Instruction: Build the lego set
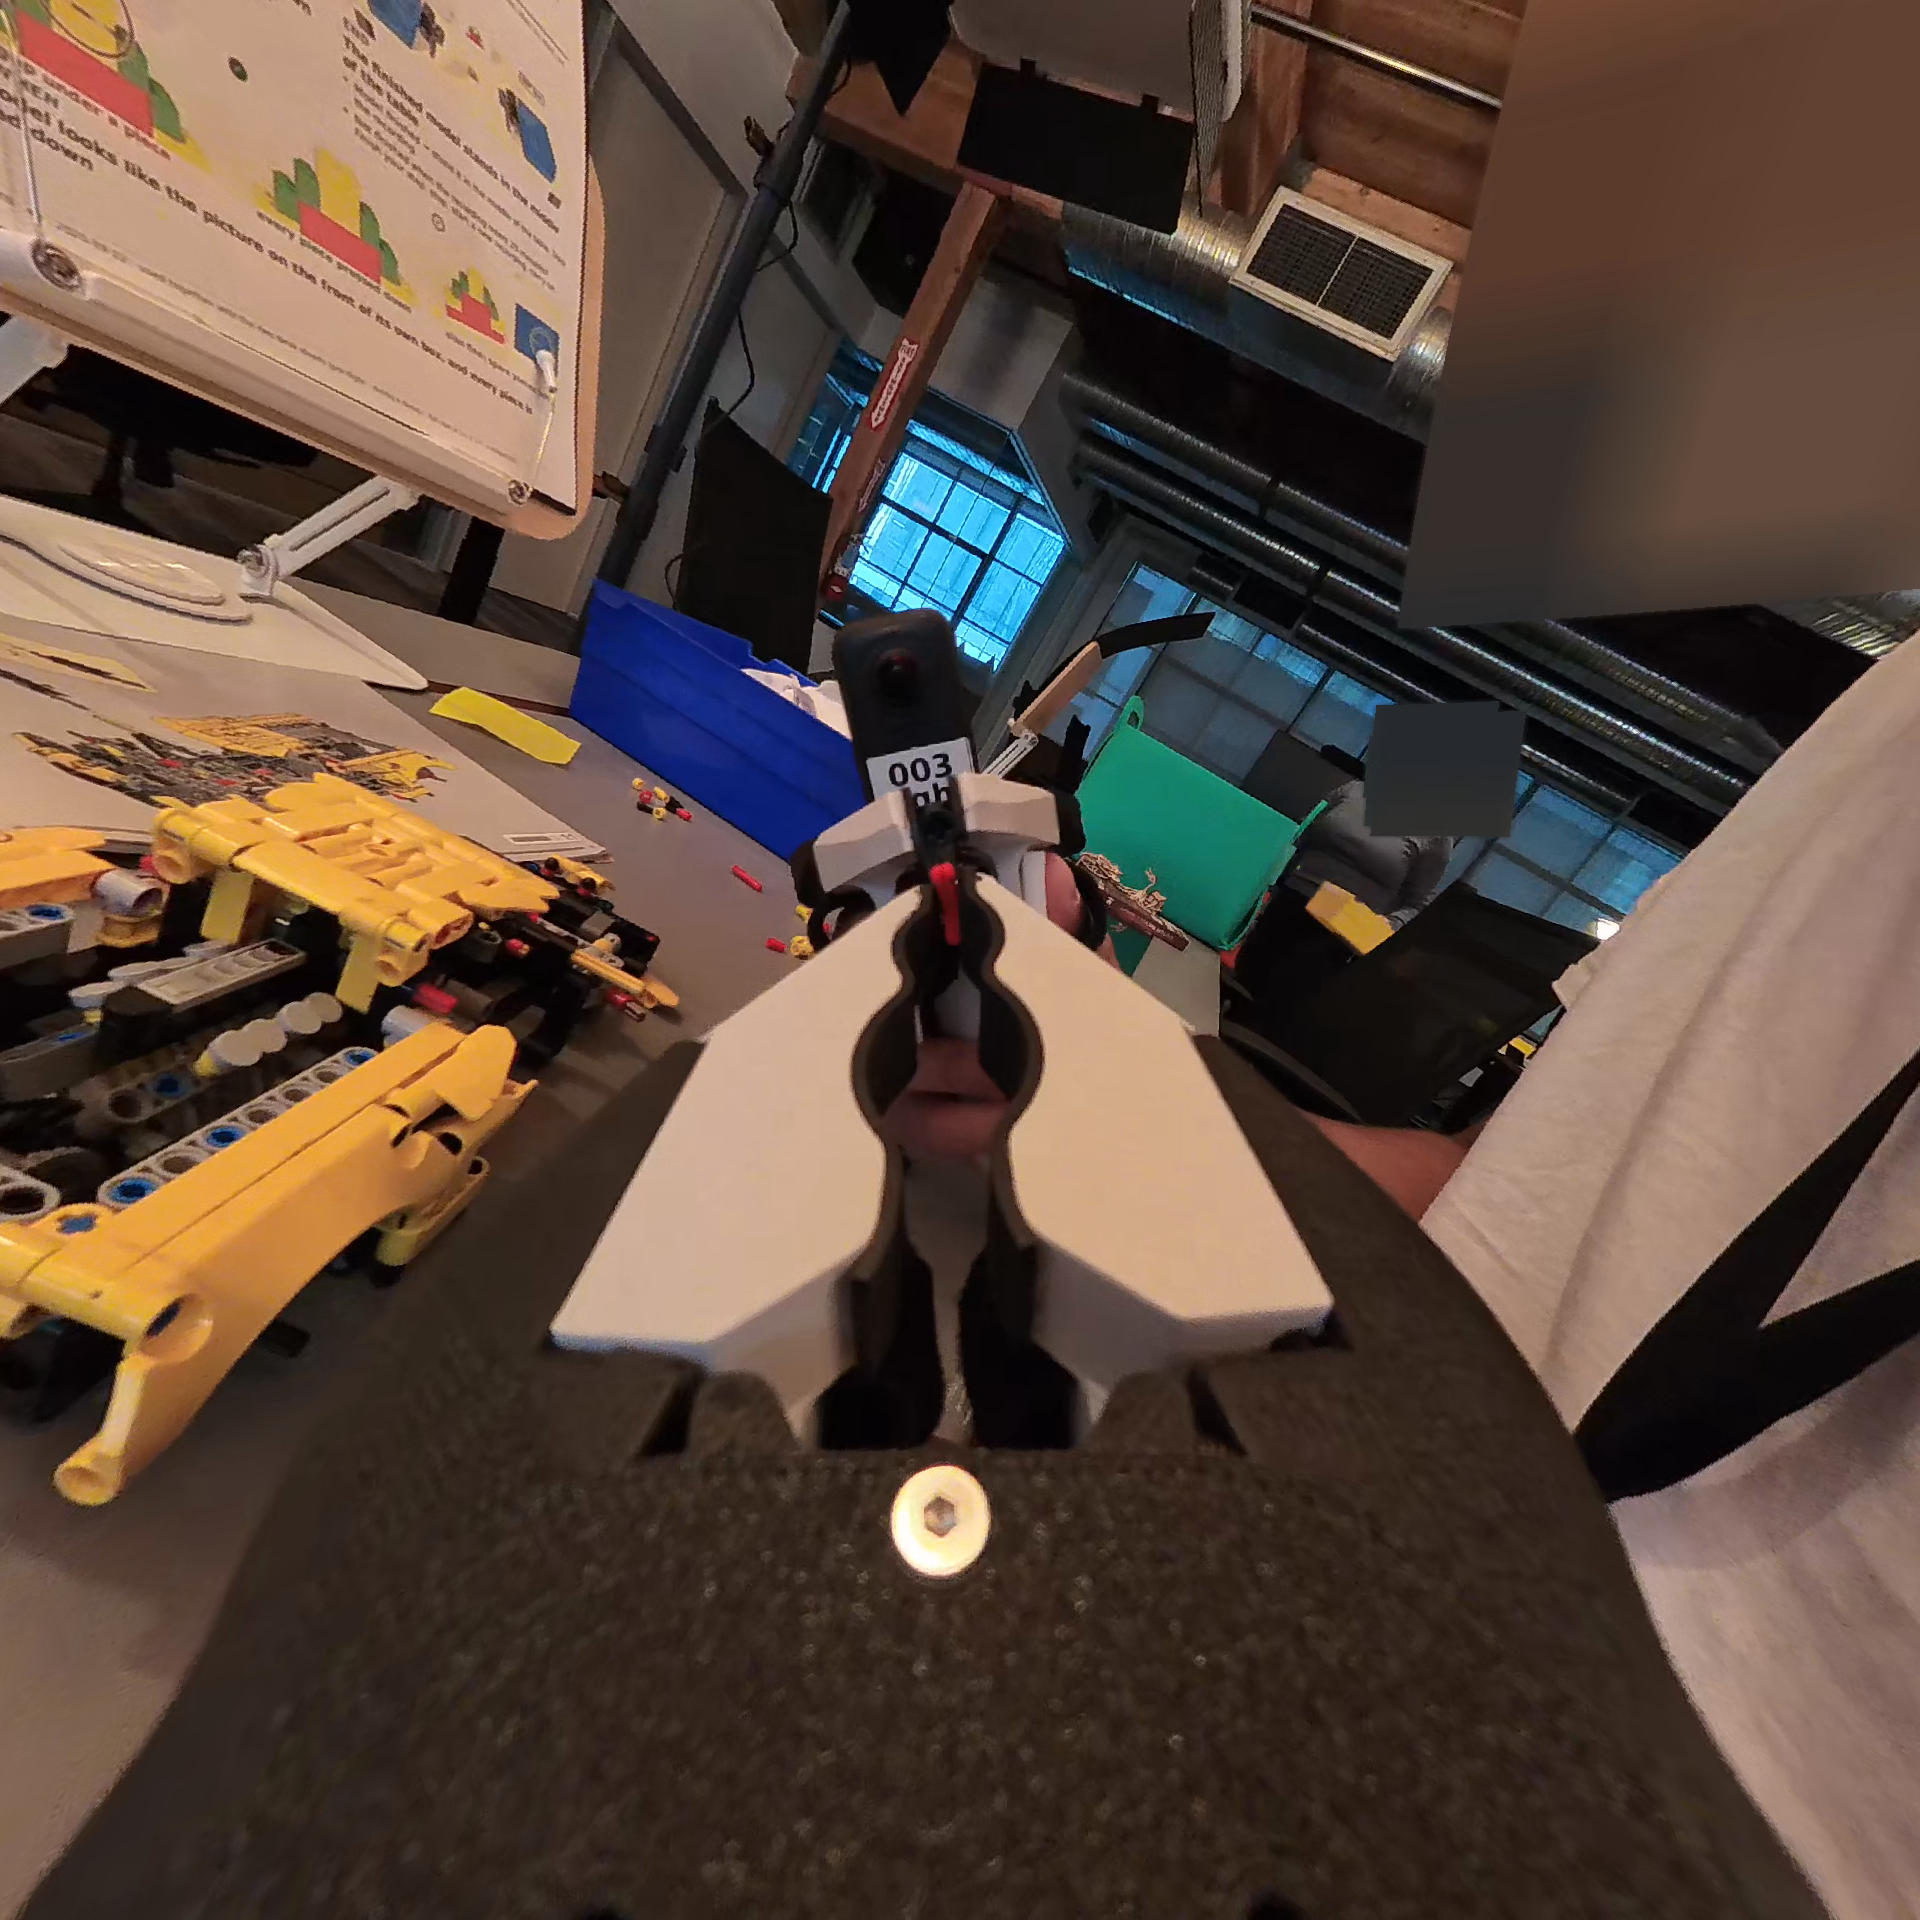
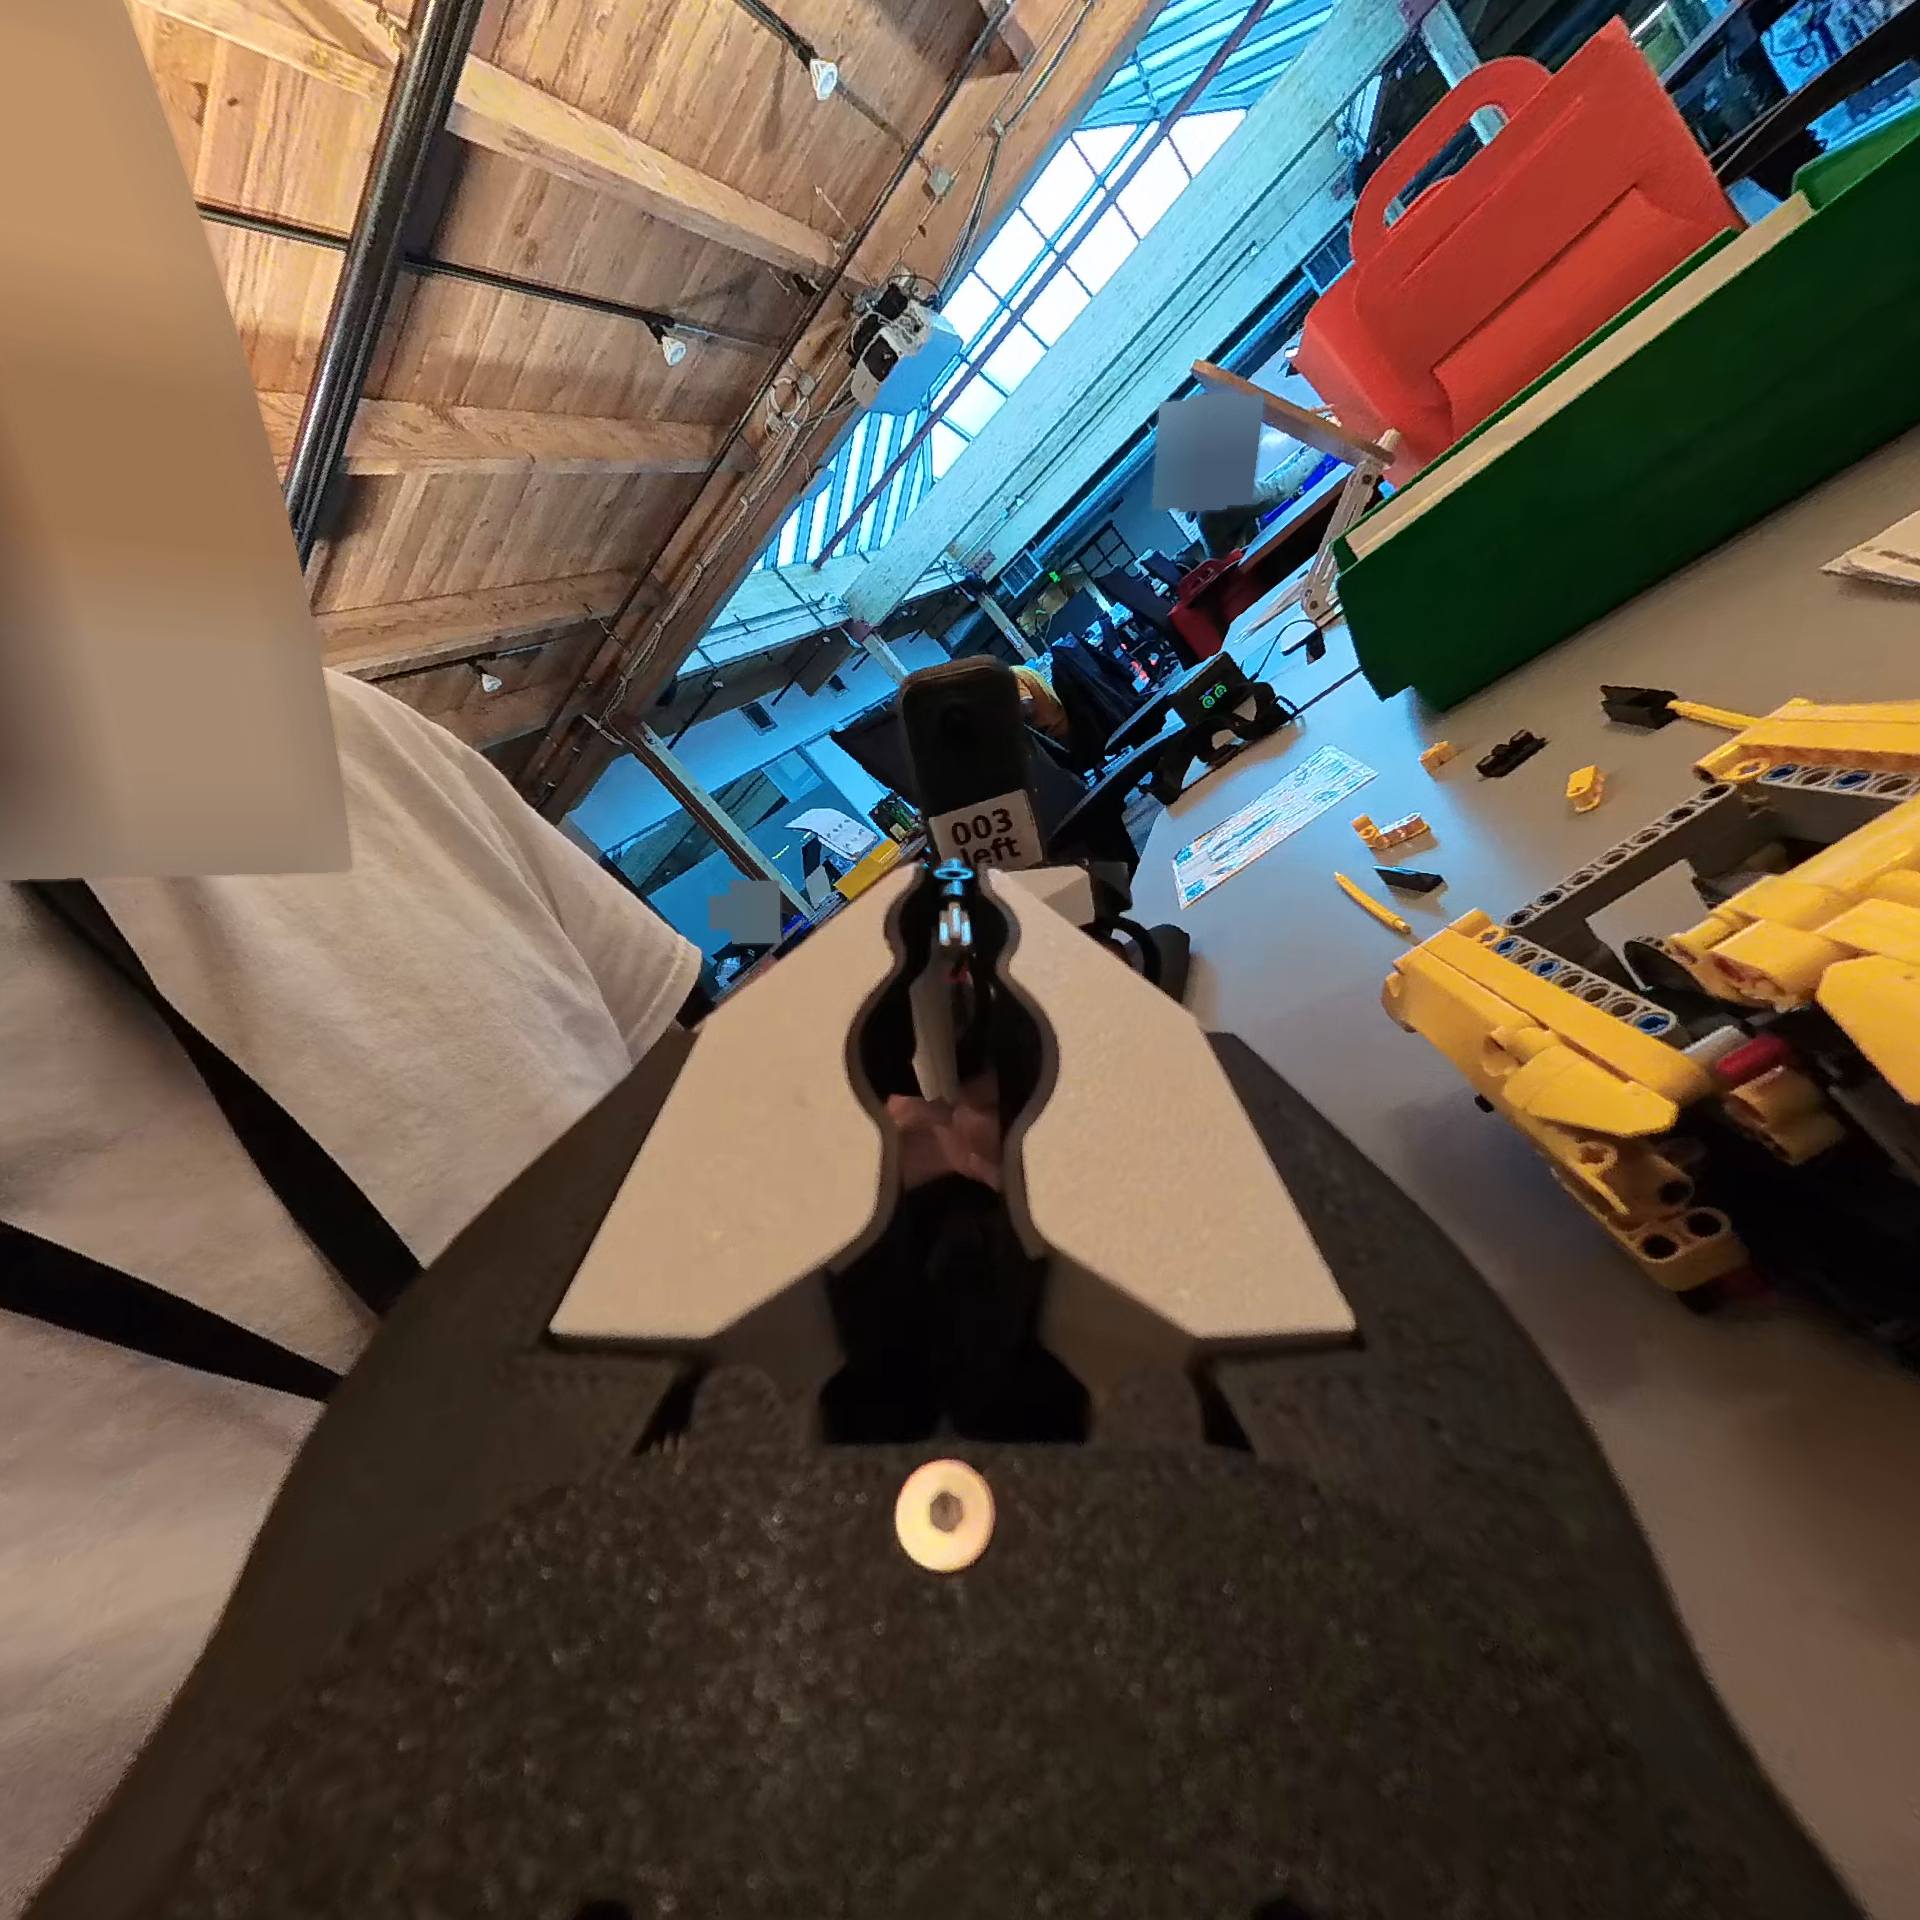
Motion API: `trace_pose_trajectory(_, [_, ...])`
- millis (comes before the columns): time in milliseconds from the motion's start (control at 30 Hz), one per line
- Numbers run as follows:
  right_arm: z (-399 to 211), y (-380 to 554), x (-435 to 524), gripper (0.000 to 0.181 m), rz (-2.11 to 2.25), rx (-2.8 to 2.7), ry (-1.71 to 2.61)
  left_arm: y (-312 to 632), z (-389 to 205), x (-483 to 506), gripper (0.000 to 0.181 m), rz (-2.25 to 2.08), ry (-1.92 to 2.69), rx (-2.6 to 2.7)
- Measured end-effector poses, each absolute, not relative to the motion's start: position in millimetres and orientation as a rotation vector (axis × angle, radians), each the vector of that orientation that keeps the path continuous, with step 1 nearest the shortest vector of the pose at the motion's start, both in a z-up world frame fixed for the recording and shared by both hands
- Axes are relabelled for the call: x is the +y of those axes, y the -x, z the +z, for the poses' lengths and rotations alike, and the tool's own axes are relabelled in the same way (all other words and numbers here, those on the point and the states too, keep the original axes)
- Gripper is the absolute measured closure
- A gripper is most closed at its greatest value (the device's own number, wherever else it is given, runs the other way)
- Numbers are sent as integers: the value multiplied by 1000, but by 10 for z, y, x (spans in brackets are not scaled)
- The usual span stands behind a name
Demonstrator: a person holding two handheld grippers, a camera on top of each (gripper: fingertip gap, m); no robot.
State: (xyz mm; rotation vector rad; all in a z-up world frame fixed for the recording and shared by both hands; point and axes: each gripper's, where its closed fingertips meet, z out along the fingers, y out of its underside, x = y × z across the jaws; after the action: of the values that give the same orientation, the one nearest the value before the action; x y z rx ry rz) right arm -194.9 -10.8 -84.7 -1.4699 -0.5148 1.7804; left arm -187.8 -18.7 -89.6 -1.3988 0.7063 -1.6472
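A half-built yellow and black lego model [image 1: 312, 935] lies on the grey table at the left, and it also shows in the right wrist view [image 2: 1558, 1039]. Both grippers are held up off the table, pointing at each other tip to tip. My left gripper [image 1: 943, 899] is shut on a thin red piece [image 1: 945, 904]. The right gripper [image 1: 935, 831] sits just beyond it. My right gripper [image 2: 951, 883] is shut on a small grey piece [image 2: 935, 1029] with a light blue end. Which gripper's jaws carry the join is hidden.
A blue bin [image 1: 707, 717], an instruction board [image 1: 312, 208], a booklet [image 1: 208, 748] and small loose pieces [image 1: 660, 802] are on the table. A green box [image 2: 1610, 499], a red box [image 2: 1507, 260] and loose yellow and black parts [image 2: 1507, 753] lie beyond. A person's white shirt [image 2: 312, 987] is close. Left and right tips are no more than a few centimetres apart.
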Motion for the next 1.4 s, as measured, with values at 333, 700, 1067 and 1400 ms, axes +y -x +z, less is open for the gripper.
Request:
trace_pose_trajectory(333, [-896,1959,-235,175,1707,-699,1516,1825,-962,-328,179,-1727,1432,822])
trace_pose_trajectory(700, [-765,1732,-98,176,1625,-599,1448,1940,-826,-176,179,-1685,1337,721])
trace_pose_trajectory(1067, [-678,2009,-15,176,1797,-260,1323,2024,-631,4,179,-1722,1223,471])
trace_pose_trajectory(1400, [-738,2095,17,176,1845,-247,1349,2038,-630,37,179,-1688,1216,459])
